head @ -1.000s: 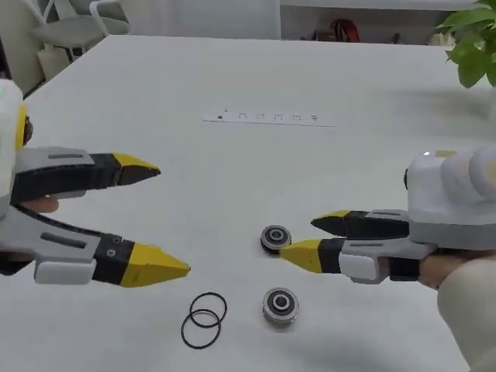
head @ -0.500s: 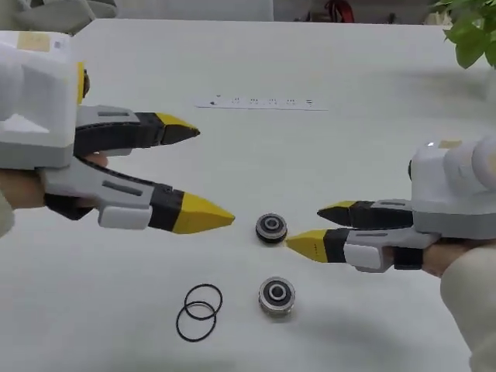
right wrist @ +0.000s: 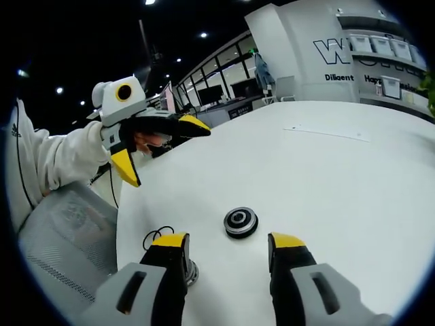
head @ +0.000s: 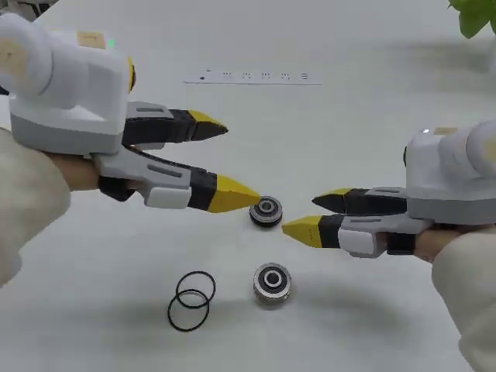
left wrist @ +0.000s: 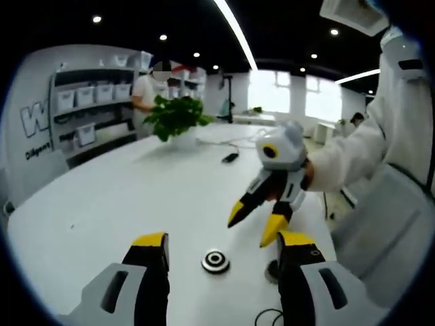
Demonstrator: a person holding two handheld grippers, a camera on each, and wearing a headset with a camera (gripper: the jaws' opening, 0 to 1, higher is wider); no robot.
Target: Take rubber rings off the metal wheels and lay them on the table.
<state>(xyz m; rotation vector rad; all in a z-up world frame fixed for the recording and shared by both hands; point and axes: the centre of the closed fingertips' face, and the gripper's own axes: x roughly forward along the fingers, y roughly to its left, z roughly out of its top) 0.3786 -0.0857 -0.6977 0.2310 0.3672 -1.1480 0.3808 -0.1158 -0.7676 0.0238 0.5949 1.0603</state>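
Now both grippers face each other across the far wheel [head: 266,211], which lies flat on the white table [head: 364,116]. The left gripper [head: 240,163] comes in from the left with its jaws spread wide, and its lower yellow tip is just beside the wheel's left edge; contact cannot be confirmed. The right gripper [head: 300,215] comes in from the right with a narrower but clearly parted gap, its lower tip near the wheel and apart from it. Neither gripper holds anything. In the right gripper view this wheel sits ahead, centred between that gripper's own jaws, so the approach looks lined up for a pinch. The wheel's rim looks dark, so I judge its rubber ring is on. The near wheel [head: 272,282] shows a bright metal rim and looks stripped. Two black rubber rings [head: 190,300] lie overlapping on the table to its left, well away from the jaws, probably parked there to keep the working spot free. Likely intent: one gripper braces the wheel while the other catches the ring's edge. Risk: the small wheel may slide on the smooth top if pushed from one side.
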